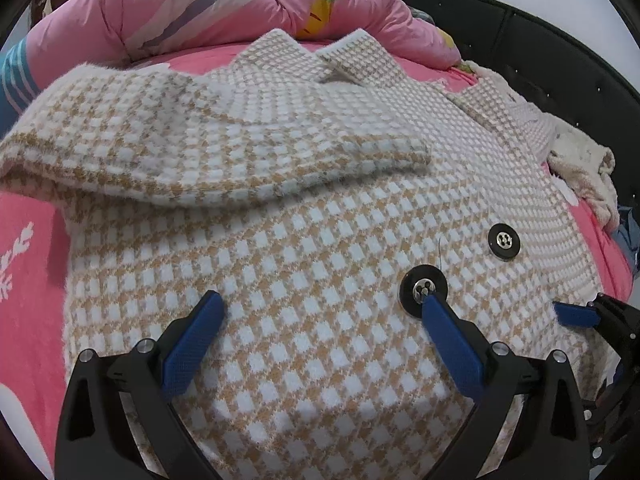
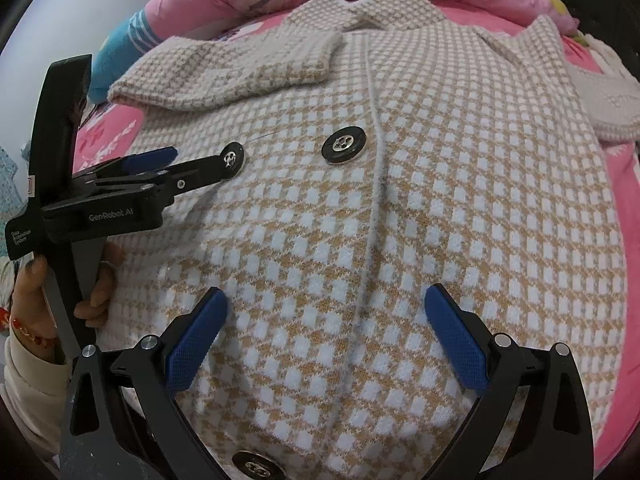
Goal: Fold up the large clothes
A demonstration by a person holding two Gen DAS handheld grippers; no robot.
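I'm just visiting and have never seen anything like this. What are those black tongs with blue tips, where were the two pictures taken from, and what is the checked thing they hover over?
There is no robot here. A person holds a hand tool in each hand, each with two blue-padded fingers and a camera looking along them. One picture comes from the left gripper, the other from the right gripper. The right view also shows the left tool from the side, with the person's hand around its handle. Both tools are open and hold nothing. Beneath them a tan-and-white checked coat with black buttons lies flat on a pink bed sheet, one sleeve folded across its chest. A pink quilt is bunched behind.
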